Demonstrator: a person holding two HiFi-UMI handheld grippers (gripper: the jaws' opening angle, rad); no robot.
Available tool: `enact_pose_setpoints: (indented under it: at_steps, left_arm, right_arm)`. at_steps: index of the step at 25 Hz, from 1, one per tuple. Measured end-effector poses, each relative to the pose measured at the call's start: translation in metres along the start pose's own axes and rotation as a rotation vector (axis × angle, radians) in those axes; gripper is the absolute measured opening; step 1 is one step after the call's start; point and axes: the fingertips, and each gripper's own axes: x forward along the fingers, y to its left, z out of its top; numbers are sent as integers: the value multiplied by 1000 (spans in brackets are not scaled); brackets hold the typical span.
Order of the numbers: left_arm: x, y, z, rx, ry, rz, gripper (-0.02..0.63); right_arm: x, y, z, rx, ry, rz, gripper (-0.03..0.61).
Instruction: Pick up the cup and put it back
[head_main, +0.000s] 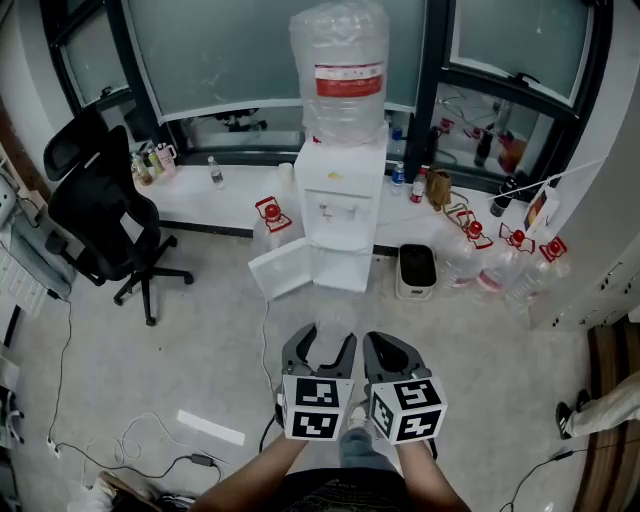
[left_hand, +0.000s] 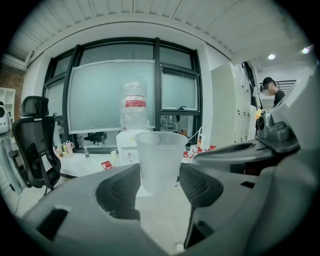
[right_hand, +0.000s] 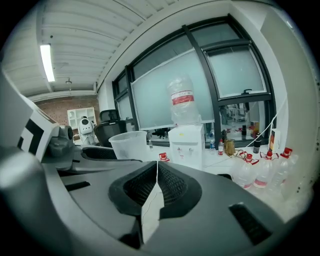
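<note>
Left gripper (left_hand: 159, 181): jaws set wide, both ribbed pads bearing on the lower wall of the cup (left_hand: 160, 159); the cup is carried off the floor
Cup: translucent plastic, upright, mouth up, long axis vertical; the rim stands above the pads; no contents can be made out
Right gripper (right_hand: 154, 182): jaws closed on each other, nothing between them; it rides just beside the left gripper, on that gripper's right
Bearing to target: the water dispenser (head_main: 335, 212) stands straight ahead of both grippers and well apart from them, with bare floor between
Dispenser detail: the lower door (head_main: 283, 272) hangs open at its left side; whether that compartment is the cup's place cannot be told
Nearer hand: the 2 grippers are abreast, neither closer to the dispenser; only the left carries the load
Judgement: pick-up done, return outstanding; the coming move runs forward toward the dispenser with the cup's axis kept vertical
Risk, as judged: the thin wall may buckle or slip under a low grip
</note>
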Motion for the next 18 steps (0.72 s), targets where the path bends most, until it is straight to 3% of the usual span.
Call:
enact_pose_setpoints:
  at_steps: [18]
  left_arm:
    - [132,-1,27,-30,86,55,247]
  right_arm:
    - [93,-106,26,53,59,69,21]
